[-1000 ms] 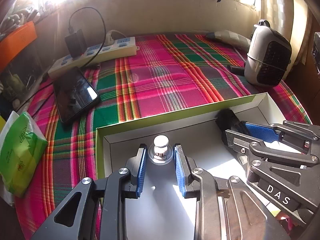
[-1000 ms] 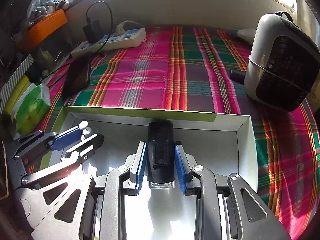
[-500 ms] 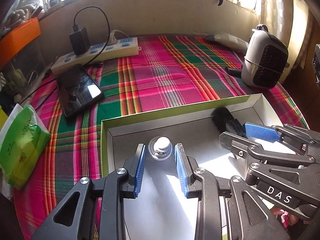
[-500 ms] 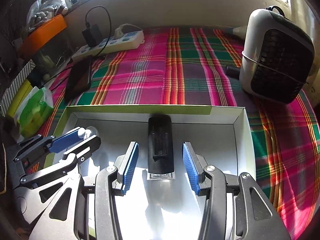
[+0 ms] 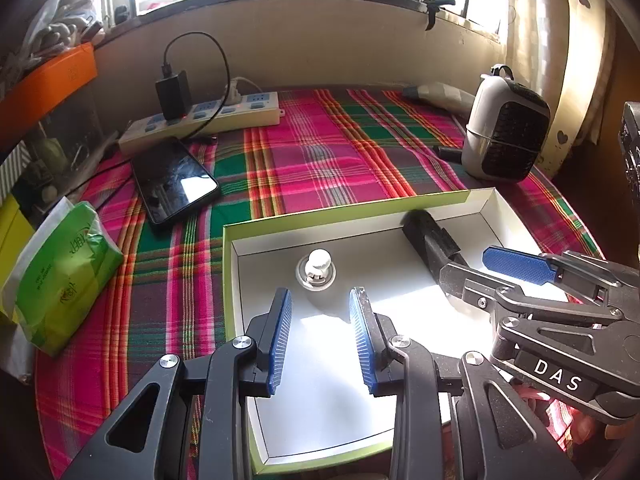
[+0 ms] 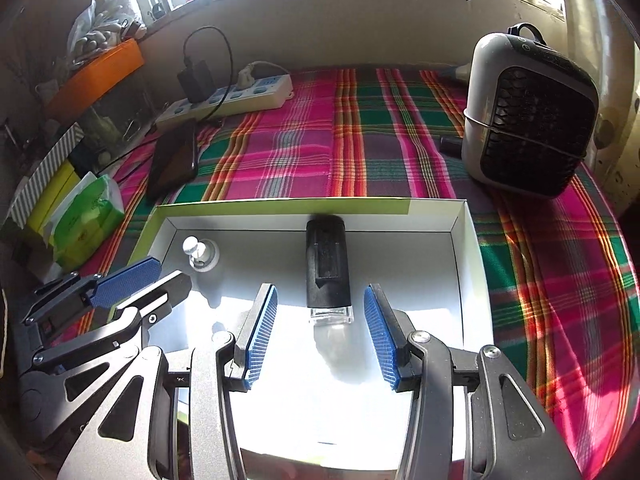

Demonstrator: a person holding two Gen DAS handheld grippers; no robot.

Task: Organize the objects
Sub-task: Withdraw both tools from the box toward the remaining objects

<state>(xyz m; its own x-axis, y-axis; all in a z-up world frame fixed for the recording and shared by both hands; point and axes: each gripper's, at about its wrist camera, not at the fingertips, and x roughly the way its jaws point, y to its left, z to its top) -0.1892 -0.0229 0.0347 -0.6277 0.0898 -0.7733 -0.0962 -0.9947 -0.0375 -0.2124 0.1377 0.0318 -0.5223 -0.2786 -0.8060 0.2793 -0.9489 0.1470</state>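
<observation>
Box (image 5: 230,280), white inside with a green rim, lies on the plaid-covered counter (image 5: 320,168) and holds both sorted items. We read the placing as deliberate: the small white knob (image 5: 316,270) sits at 10 o'clock on the box floor, and the black-capped bottle (image 6: 328,268) lies on its side against the 12 o'clock wall, so the two stay apart and neither can roll off the cloth.

Left tongs (image 5: 320,320) stand spread, with nothing between the pads; the knob rests just beyond their tips. Right tongs (image 6: 320,320) also stand spread, with the clear base of the bottle between the pads but untouched by either.

Compared with one second earlier, we note these changes:
- Left tongs flanked the knob closely then; their jaws have been opening and now sit behind it, clear of it.
- Right tongs pinched the bottle then; their jaws have been opening, and a gap shows on each side.
- Both views now take in more of the counter, consistent with a pull-back.

We judge both items released. The phone (image 5: 174,180), power strip (image 5: 200,120), tissue pack (image 5: 60,272) and small heater (image 5: 504,128) remain outside the box.
</observation>
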